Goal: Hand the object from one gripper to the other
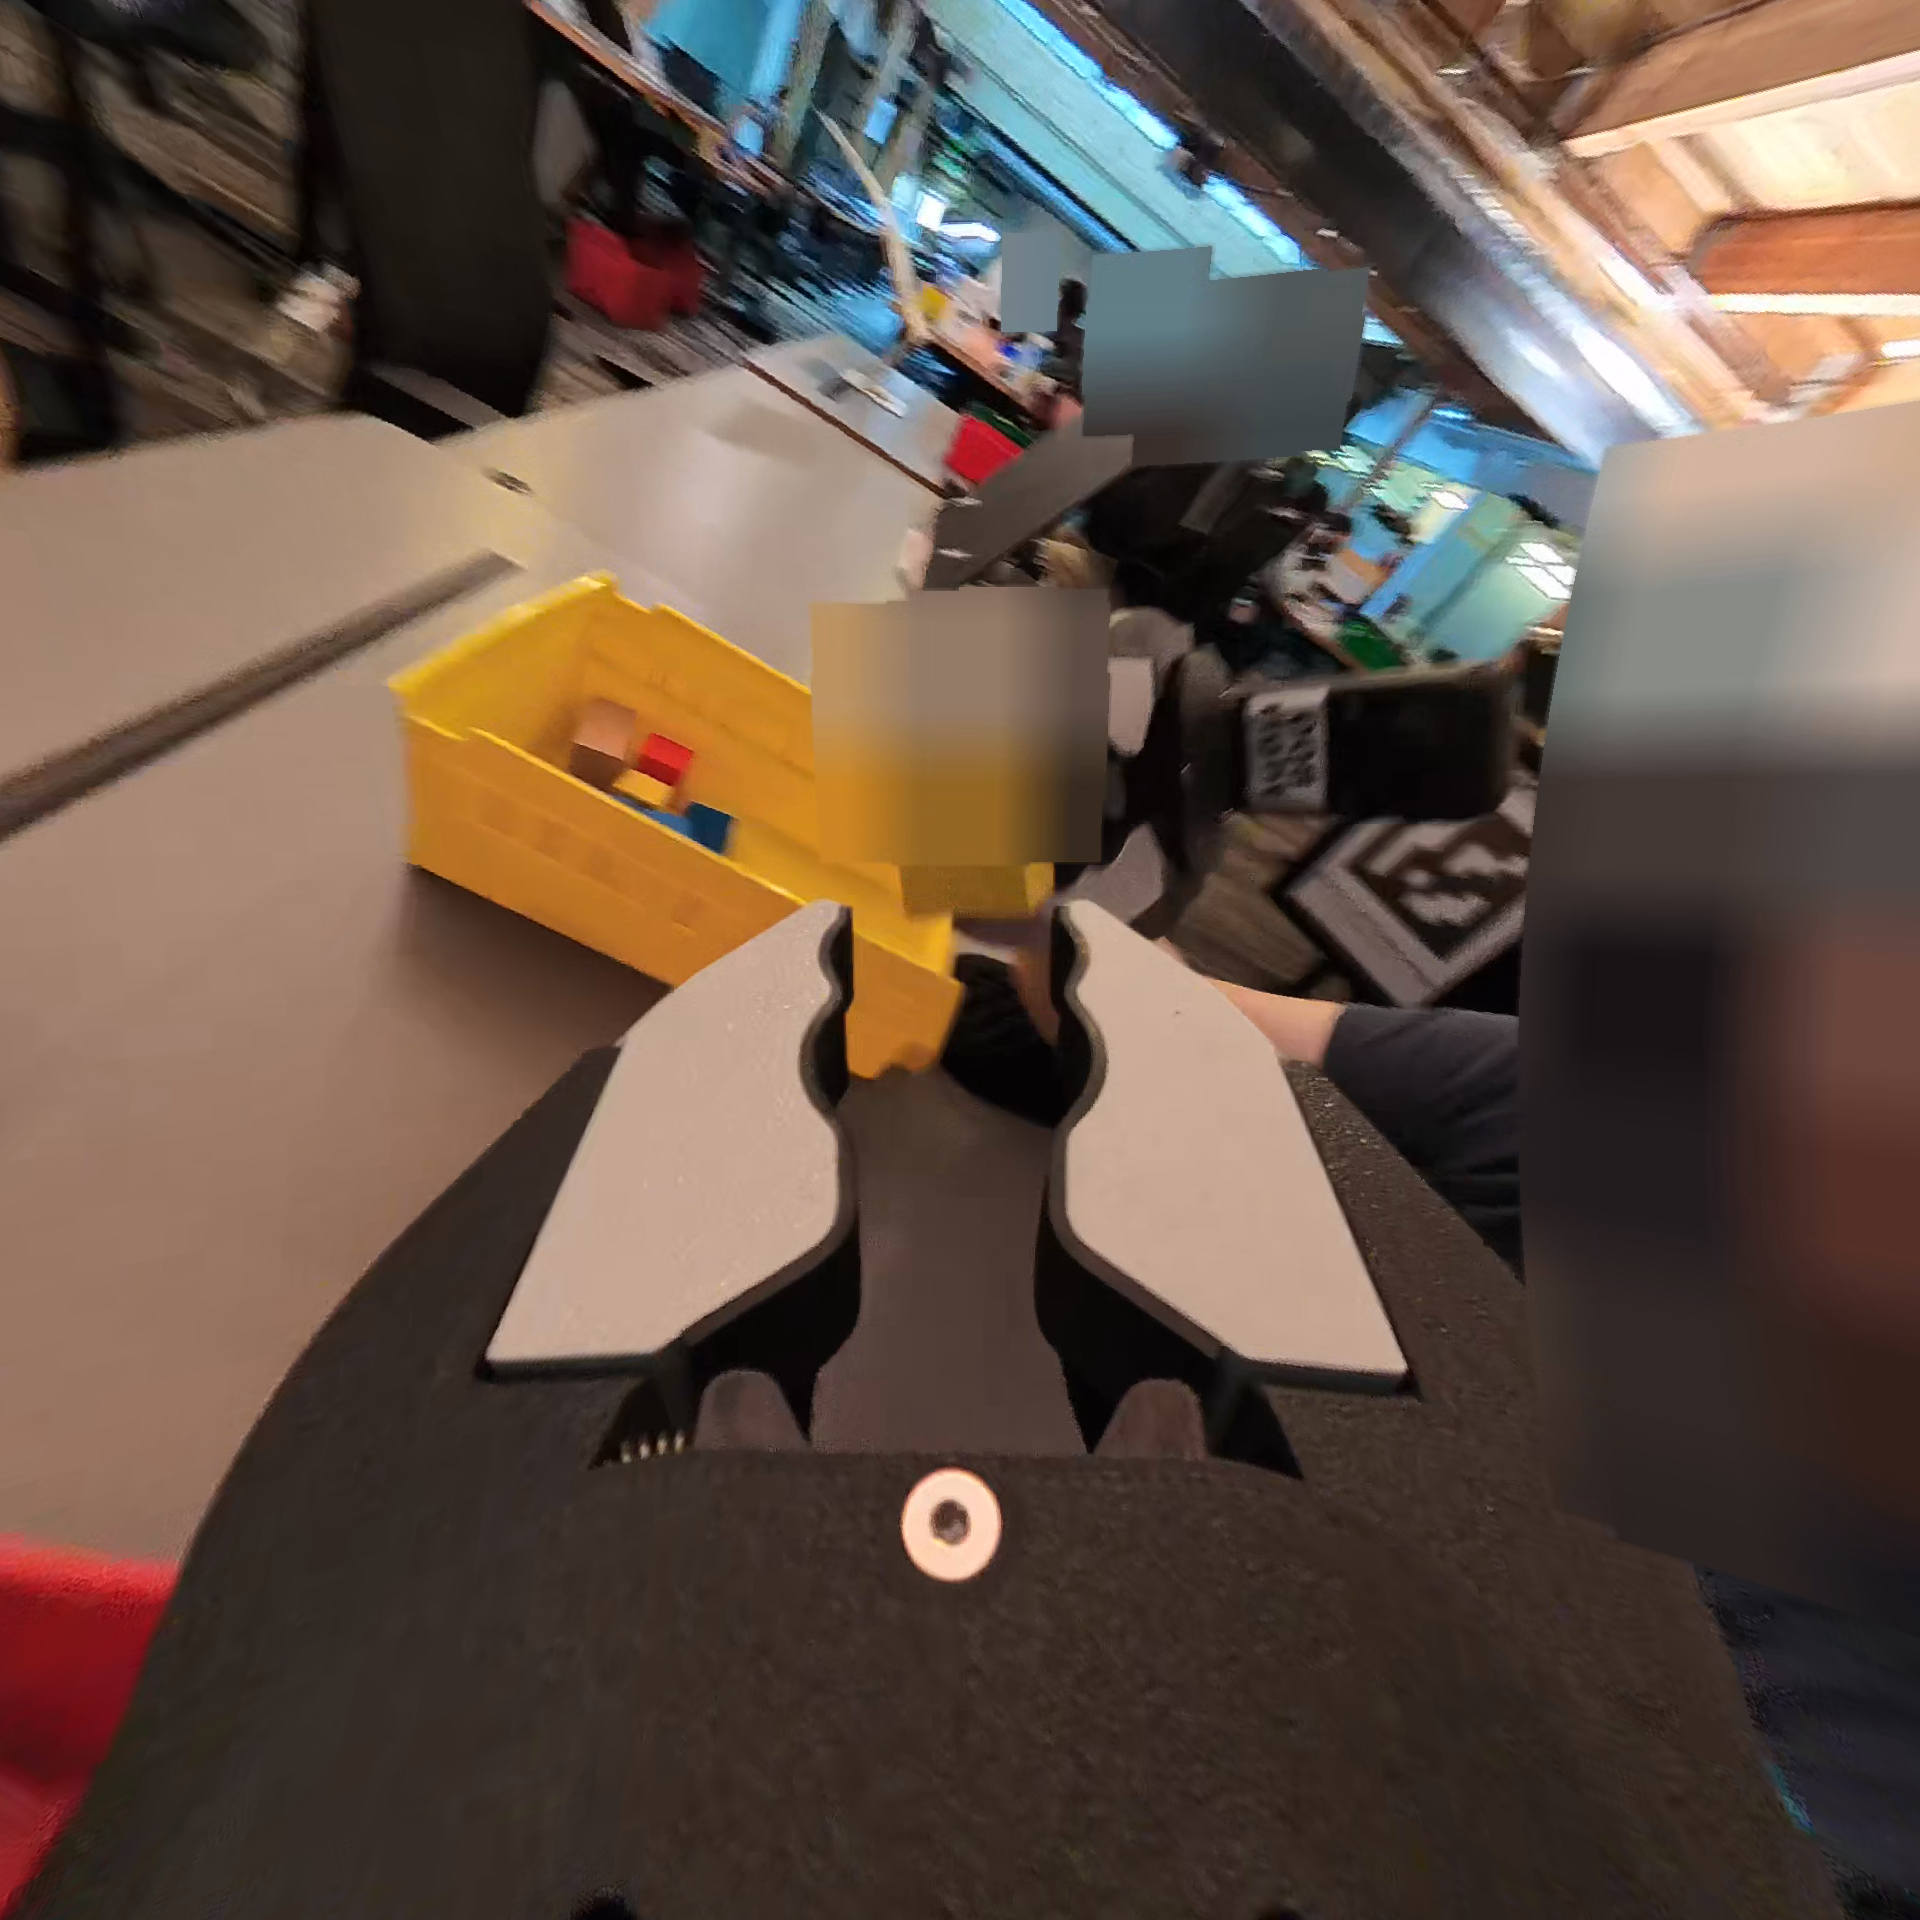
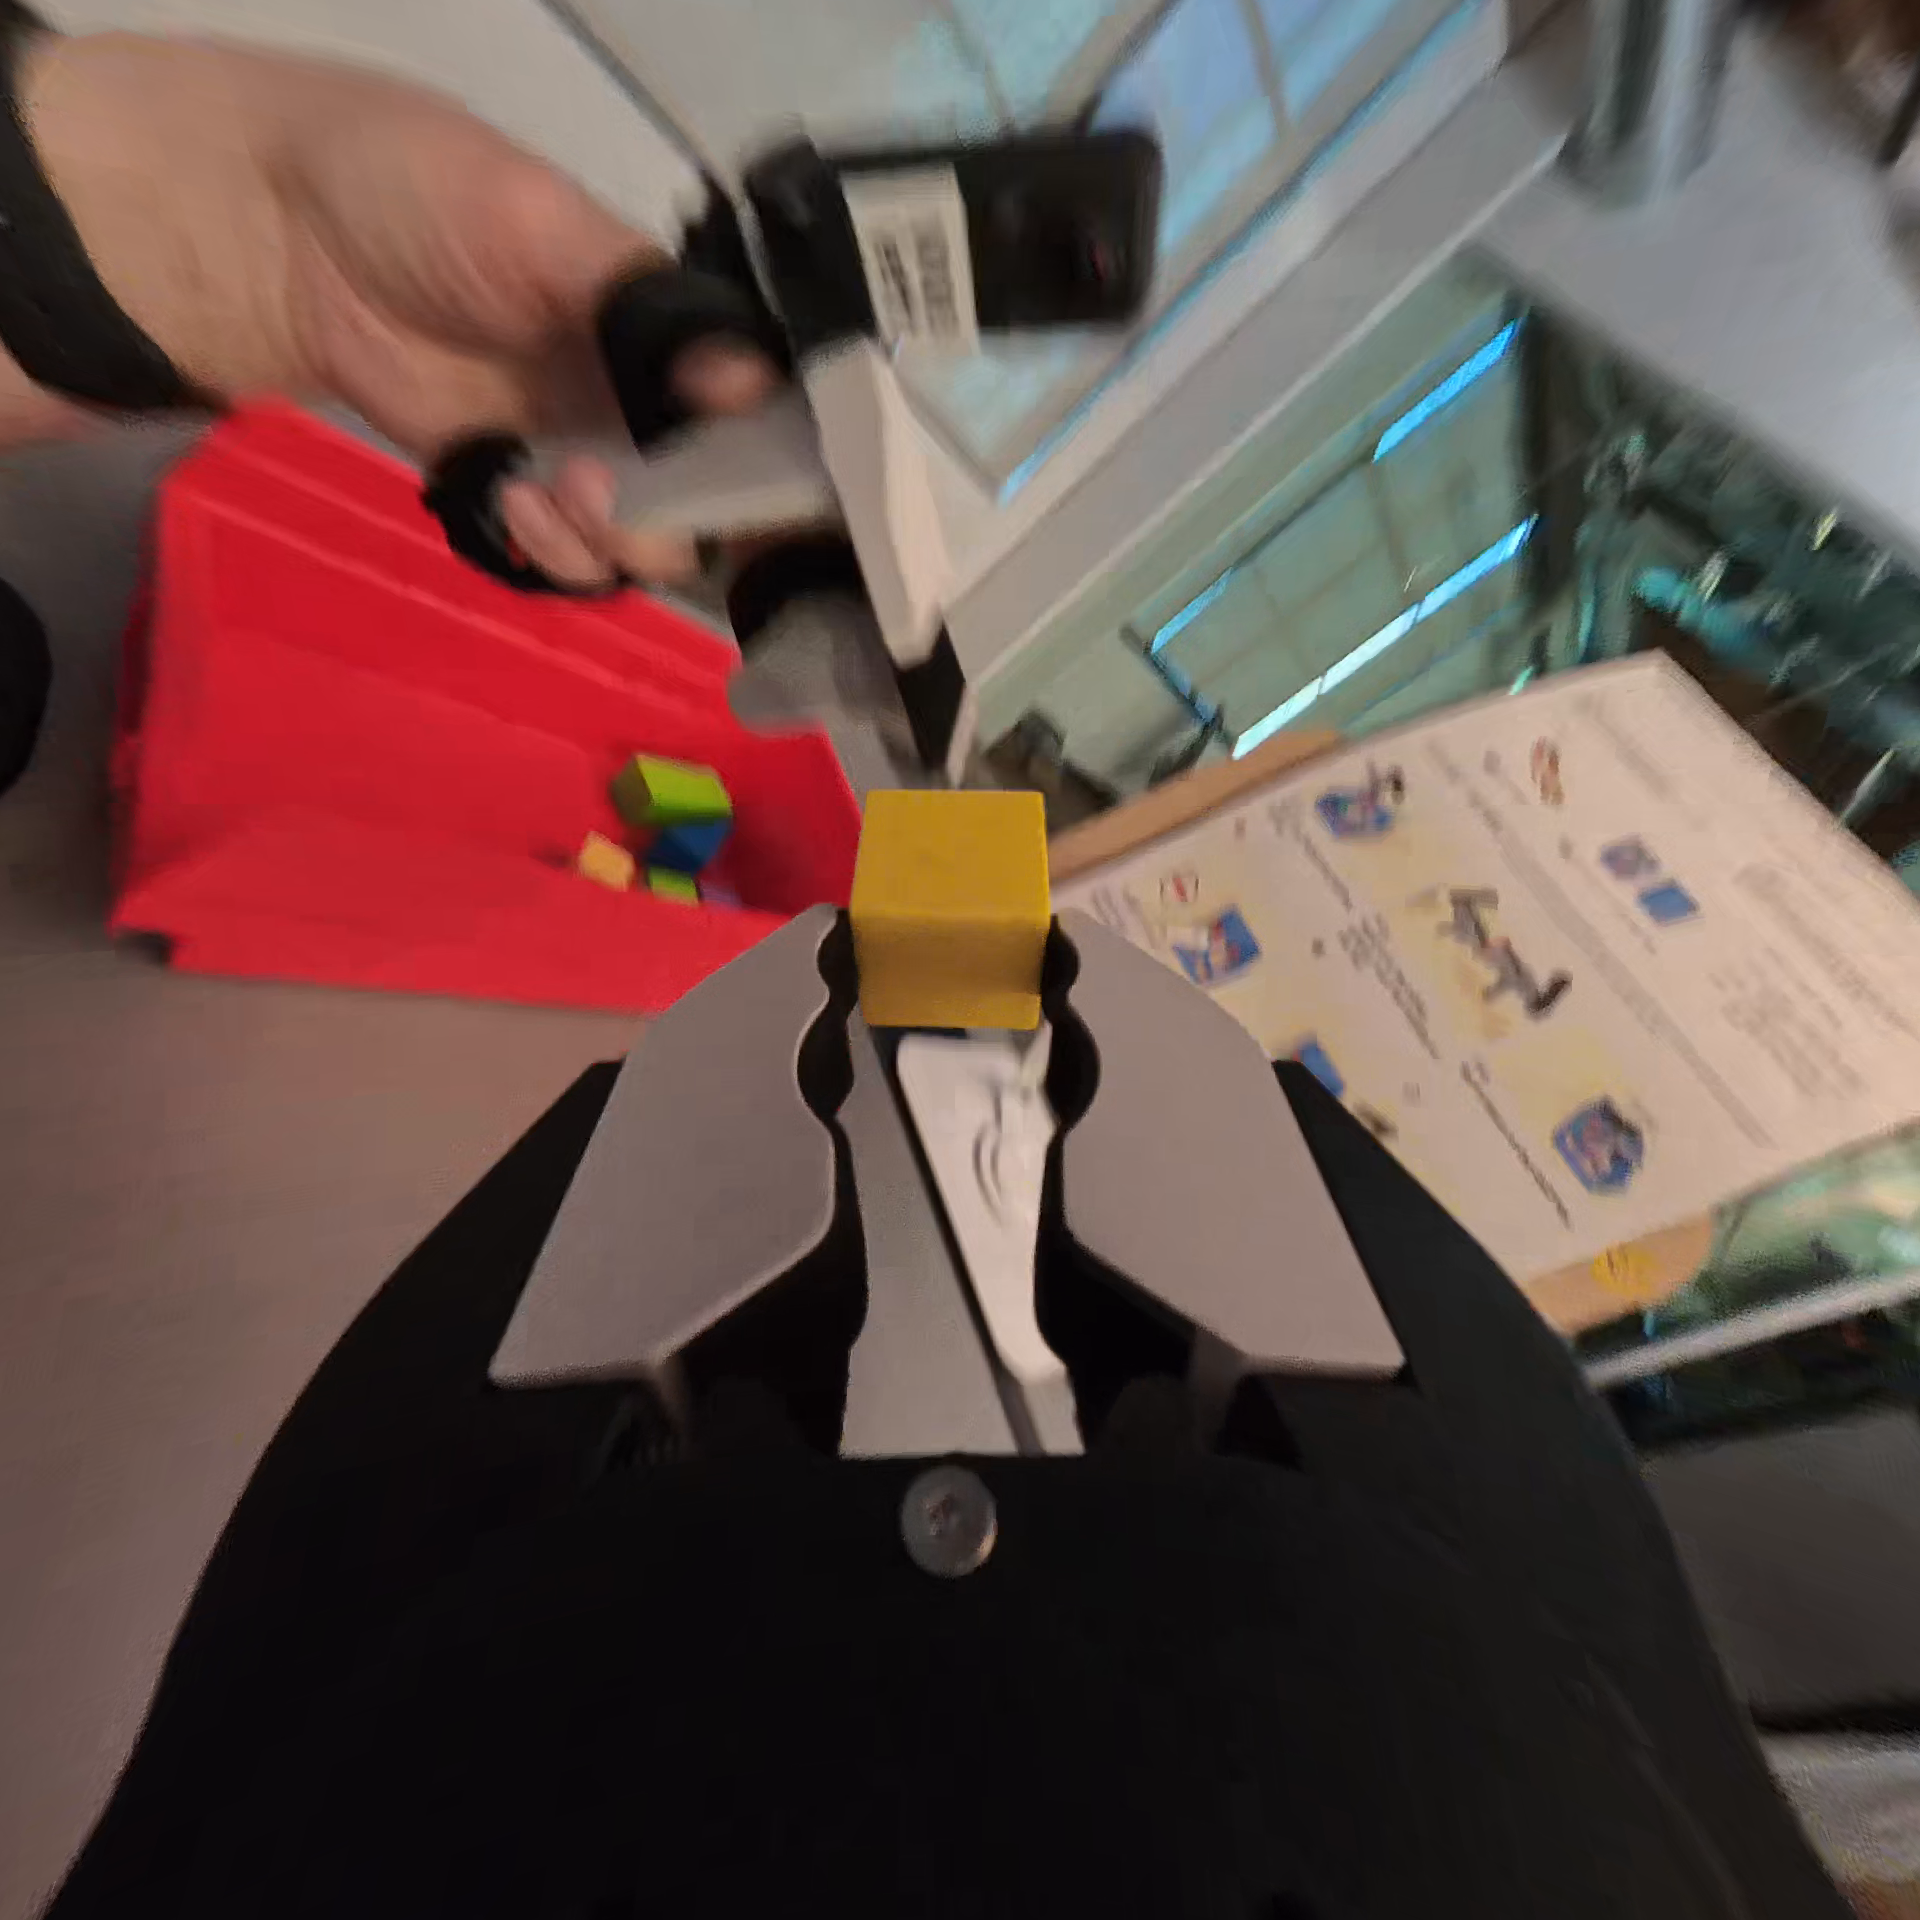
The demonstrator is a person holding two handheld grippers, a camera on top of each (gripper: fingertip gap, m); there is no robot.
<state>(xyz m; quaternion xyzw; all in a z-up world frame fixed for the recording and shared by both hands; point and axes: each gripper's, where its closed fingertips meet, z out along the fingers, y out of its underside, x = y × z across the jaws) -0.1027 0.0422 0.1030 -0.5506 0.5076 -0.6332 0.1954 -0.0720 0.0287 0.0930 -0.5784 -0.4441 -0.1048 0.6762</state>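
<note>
right gripper (image 2: 948,961): clamped on yellow cube (image 2: 948,906) at the fingertips, cube held above the table
left gripper (image 1: 951,940): fingers apart, nothing between
red bin (image 2: 416,748): left of cube, loose blocks inside
yellow bin (image 1: 540,821): on grey table (image 1: 208,1039), more blocks inside
hand (image 2: 312,239): upper left in right wrist view, gripping the other tool

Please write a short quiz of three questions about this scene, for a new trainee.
1. True or false: the right gripper is shut on the yellow cube.
2. Which bin appears behind the left gripper? A) yellow bin B) red bin C) green bin
3. Fill in: the left gripper holds ____.

Key
1. True; the cube sits between its fingertips.
2. A; small coloured blocks lie inside it.
3. Nothing; its fingers stand apart, empty.
</note>
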